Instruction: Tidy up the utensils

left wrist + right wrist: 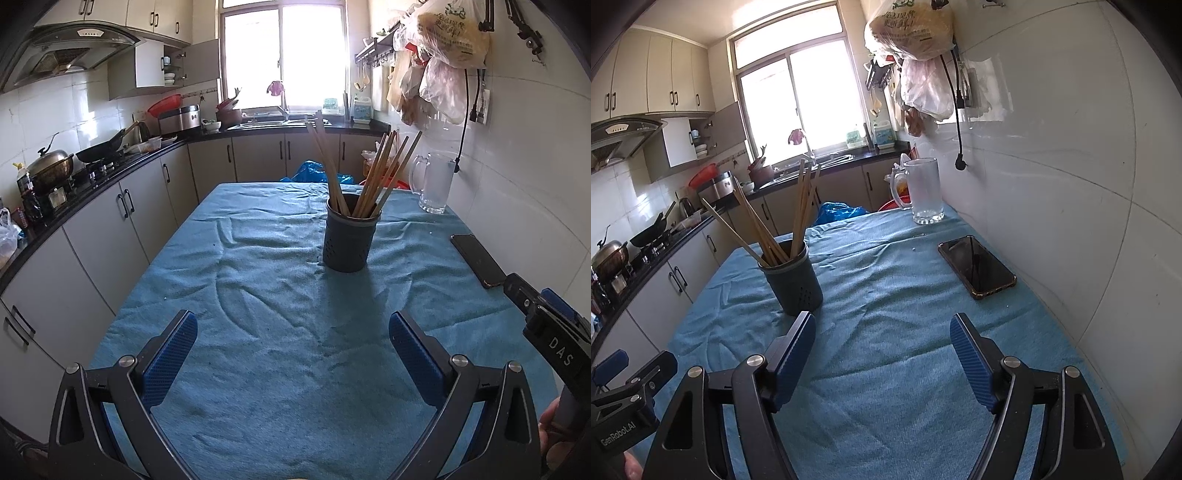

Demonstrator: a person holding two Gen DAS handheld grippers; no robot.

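Observation:
A dark perforated utensil holder (349,236) stands upright on the blue tablecloth (258,280) with several wooden chopsticks (373,177) leaning in it. It also shows in the right wrist view (794,280), chopsticks (768,229) fanned out. My left gripper (293,325) is open and empty, well short of the holder. My right gripper (882,328) is open and empty, with its left finger (796,343) just in front of the holder. The right gripper's body shows at the left wrist view's right edge (546,321).
A black phone (977,266) lies on the cloth near the right wall. A glass mug (923,190) stands at the far right corner. The white tiled wall (1071,184) borders the table on the right. Kitchen counters with pots (55,166) run along the left.

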